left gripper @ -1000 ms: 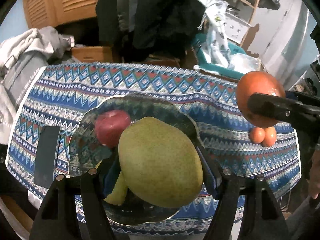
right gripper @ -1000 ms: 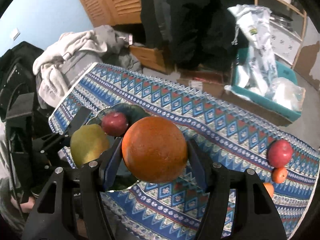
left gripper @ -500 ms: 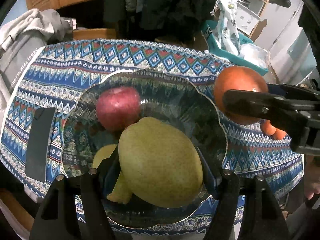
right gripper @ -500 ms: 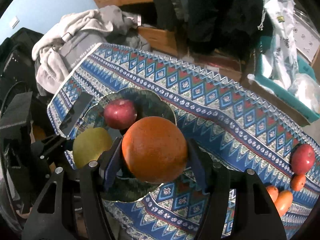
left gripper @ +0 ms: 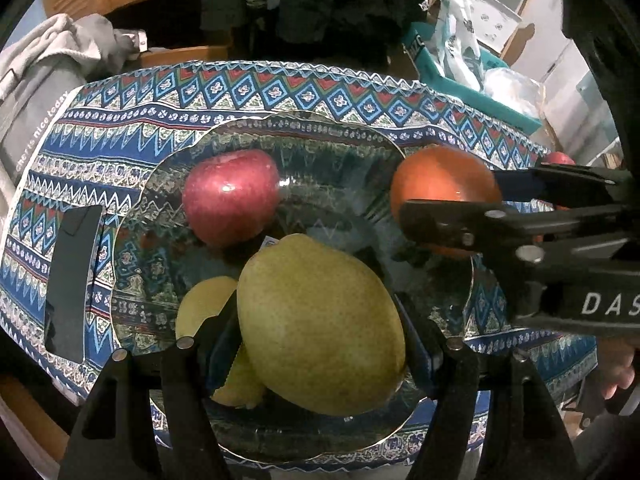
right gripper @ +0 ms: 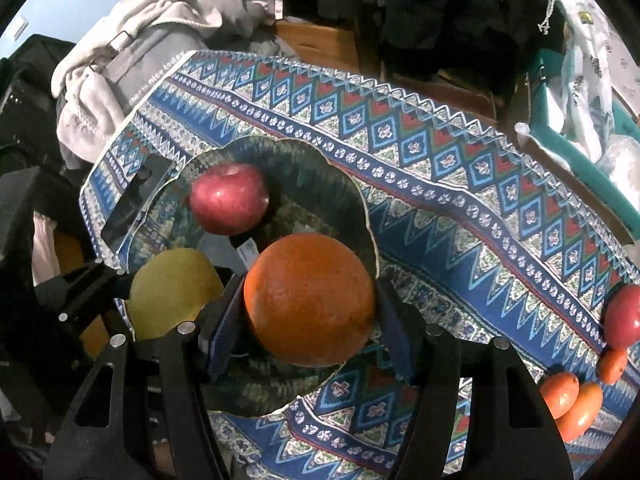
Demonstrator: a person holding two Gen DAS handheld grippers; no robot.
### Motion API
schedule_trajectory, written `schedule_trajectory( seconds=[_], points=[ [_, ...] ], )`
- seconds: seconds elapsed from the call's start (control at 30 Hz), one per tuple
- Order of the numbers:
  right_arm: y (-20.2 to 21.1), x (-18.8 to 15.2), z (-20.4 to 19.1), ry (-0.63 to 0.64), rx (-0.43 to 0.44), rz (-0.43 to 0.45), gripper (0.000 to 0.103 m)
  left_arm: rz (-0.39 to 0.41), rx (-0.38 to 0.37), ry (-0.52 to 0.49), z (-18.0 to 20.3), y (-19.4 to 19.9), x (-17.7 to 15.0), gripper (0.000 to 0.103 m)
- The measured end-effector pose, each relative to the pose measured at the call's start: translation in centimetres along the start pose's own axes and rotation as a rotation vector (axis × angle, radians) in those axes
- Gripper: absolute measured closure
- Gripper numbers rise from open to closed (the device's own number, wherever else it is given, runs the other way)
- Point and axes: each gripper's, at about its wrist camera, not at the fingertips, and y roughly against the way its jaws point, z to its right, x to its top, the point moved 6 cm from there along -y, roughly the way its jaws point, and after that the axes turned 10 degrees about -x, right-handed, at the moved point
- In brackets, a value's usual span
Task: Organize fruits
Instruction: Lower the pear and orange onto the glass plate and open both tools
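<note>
My left gripper is shut on a green pear and holds it over the near side of a glass dish. A red apple and a yellow fruit lie in the dish. My right gripper is shut on an orange over the dish's right rim; the orange also shows in the left wrist view. In the right wrist view the apple and the pear show.
The dish sits on a blue patterned tablecloth. A red apple and small orange fruits lie at the cloth's right end. A black phone lies left of the dish. Clothes are piled beyond the left edge.
Both grippers have moved in and lower over the dish with their fruit. The orange has come from beside the dish to its right rim.
</note>
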Motion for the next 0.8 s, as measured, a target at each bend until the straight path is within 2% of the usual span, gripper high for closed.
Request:
schedule_trajectory(
  seconds=[0.33, 0.5, 0.57, 0.8],
  points=[
    [-1.2, -0.3, 0.1, -0.016, 0.013, -0.026, 0.039, -0.002, 0.041, -0.048, 0.2, -0.2, -0.1, 0.03],
    [-1.3, -0.2, 0.2, -0.039, 0.028, -0.032, 0.037, 0.005, -0.013, 0.01, -0.1, 0.2, 0.0, 0.032],
    [-1.1, -0.1, 0.4, -0.065, 0.053, -0.029, 0.039, 0.013, -0.008, 0.013, -0.3, 0.4, 0.1, 0.033],
    [-0.9, -0.2, 0.6, -0.08, 0.056, -0.031, 0.039, 0.009, -0.003, 0.034, -0.8, 0.5, -0.1, 0.033]
  ],
)
